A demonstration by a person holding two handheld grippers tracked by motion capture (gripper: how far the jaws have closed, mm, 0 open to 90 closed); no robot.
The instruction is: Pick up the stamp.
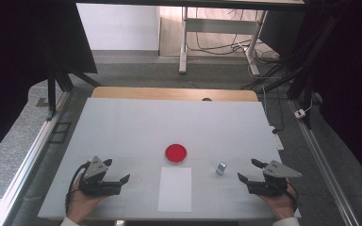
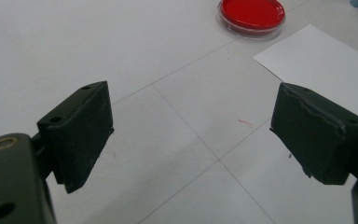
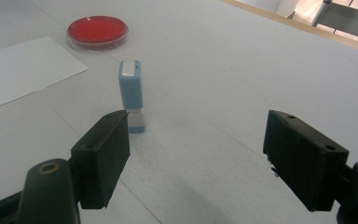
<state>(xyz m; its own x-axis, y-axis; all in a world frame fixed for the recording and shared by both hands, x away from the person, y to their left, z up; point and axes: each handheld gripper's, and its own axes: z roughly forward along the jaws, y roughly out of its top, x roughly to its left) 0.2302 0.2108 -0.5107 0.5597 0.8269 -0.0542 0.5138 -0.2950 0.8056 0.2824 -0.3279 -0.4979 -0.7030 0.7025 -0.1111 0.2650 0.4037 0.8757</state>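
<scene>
Dish (image 1: 176,153): shallow, round, clear, red inside; just beyond the paper sheet (image 1: 175,189).
Stamp (image 1: 221,168): blue, upright on the surface (image 1: 122,127), near right gripper (image 1: 252,170).
Right gripper: released, empty.
Left gripper (image 1: 116,170): released, empty.

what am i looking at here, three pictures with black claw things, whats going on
A person sits at a white table and holds a hand-operated gripper in each hand. The high view looks down from above: left gripper, right gripper. The other two pictures come from cameras riding on each gripper, looking along its two black jaws. On the table lie a round red dish, a white sheet of paper just in front of it, and a small blue stamp standing upright near the right gripper. Both grippers are open and hold nothing.
</scene>
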